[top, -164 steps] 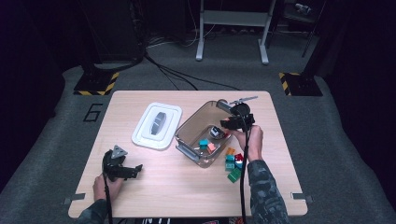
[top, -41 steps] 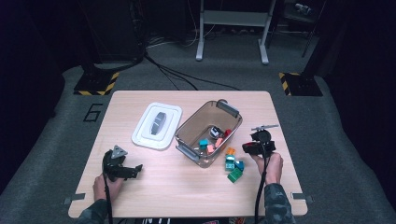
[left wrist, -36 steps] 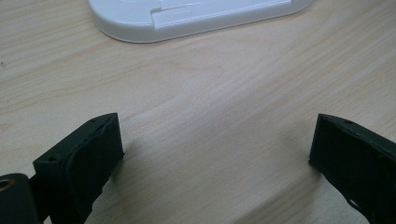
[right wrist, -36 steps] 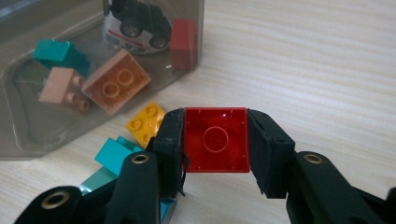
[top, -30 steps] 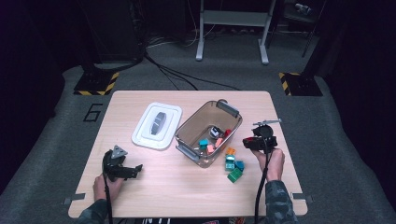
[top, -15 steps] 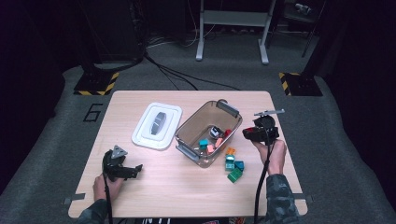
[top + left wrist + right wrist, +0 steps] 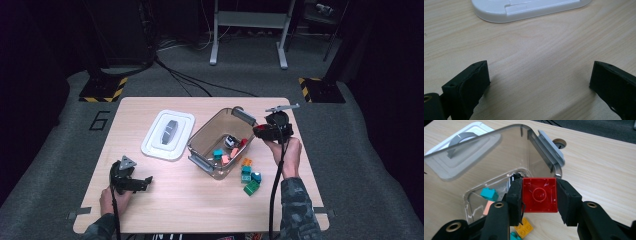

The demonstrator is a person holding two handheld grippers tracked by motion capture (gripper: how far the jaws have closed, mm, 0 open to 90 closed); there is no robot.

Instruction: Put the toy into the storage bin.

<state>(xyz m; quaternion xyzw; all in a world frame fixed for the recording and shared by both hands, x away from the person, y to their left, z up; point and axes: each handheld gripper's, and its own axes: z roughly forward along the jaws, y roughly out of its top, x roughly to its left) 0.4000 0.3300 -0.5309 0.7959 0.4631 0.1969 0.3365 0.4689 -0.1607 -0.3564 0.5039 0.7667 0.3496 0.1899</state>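
Carrying a red brick (image 7: pixel 539 195) clamped between its jaws, the right gripper (image 7: pixel 261 132) has risen from the loose bricks (image 7: pixel 250 177) to the clear bin (image 7: pixel 202 137)'s rim, so a drop inside looks next; the left gripper (image 7: pixel 140 182) rests wide open and empty on the table (image 7: pixel 200 205).
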